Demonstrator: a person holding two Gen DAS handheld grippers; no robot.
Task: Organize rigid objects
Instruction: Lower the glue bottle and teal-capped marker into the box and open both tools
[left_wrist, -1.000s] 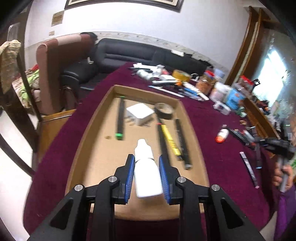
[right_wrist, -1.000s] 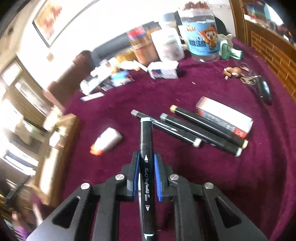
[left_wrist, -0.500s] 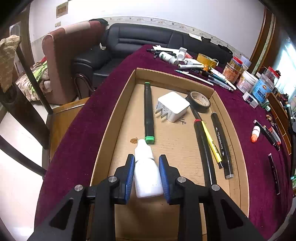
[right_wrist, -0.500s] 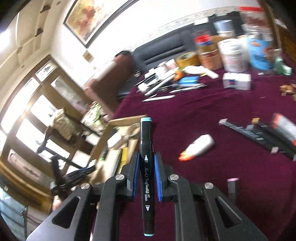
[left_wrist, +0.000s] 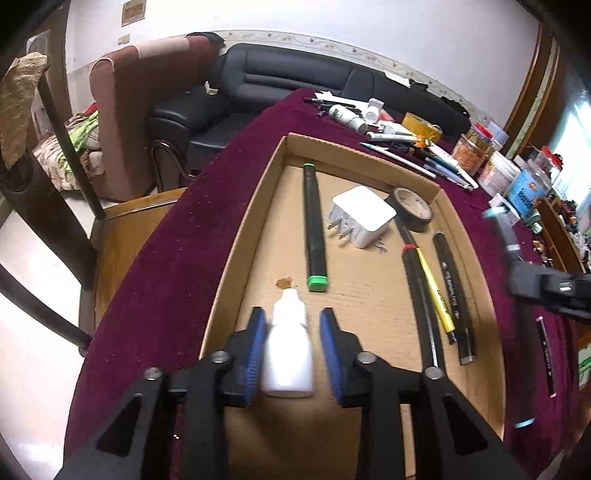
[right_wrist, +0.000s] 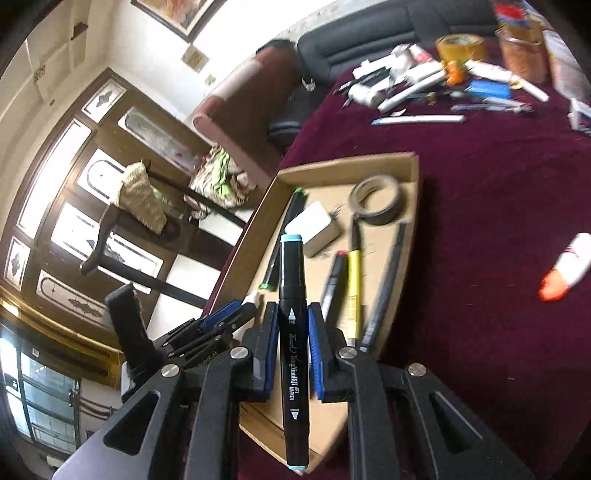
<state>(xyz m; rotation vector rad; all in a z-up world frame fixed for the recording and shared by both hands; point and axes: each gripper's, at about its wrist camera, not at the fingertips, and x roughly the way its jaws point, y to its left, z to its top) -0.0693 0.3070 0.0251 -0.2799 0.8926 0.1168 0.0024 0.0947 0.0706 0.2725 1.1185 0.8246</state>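
Note:
A cardboard tray (left_wrist: 243, 240) lies on the maroon table and holds a green-capped marker (left_wrist: 314, 225), a white charger (left_wrist: 364, 216), a tape roll (left_wrist: 412, 208) and several dark pens (left_wrist: 447, 288). My left gripper (left_wrist: 290, 345) is over the tray's near end; a white bottle (left_wrist: 288, 350) sits between its pads with gaps on both sides. My right gripper (right_wrist: 291, 343) is shut on a black marker with light-blue caps (right_wrist: 293, 332), above the tray's (right_wrist: 413, 173) near right edge. The right gripper also shows at the right in the left wrist view (left_wrist: 546, 284).
Pens, tubes, tape and jars are scattered at the table's far end (left_wrist: 406, 140). A white tube with an orange cap (right_wrist: 565, 269) lies on the cloth right of the tray. A chair (left_wrist: 55, 177) and sofas (left_wrist: 295, 85) stand to the left and behind.
My right gripper has swung left with the black marker to just over the tray's right edge. My left gripper's pads have spread slightly from the white bottle, which rests lower in the tray.

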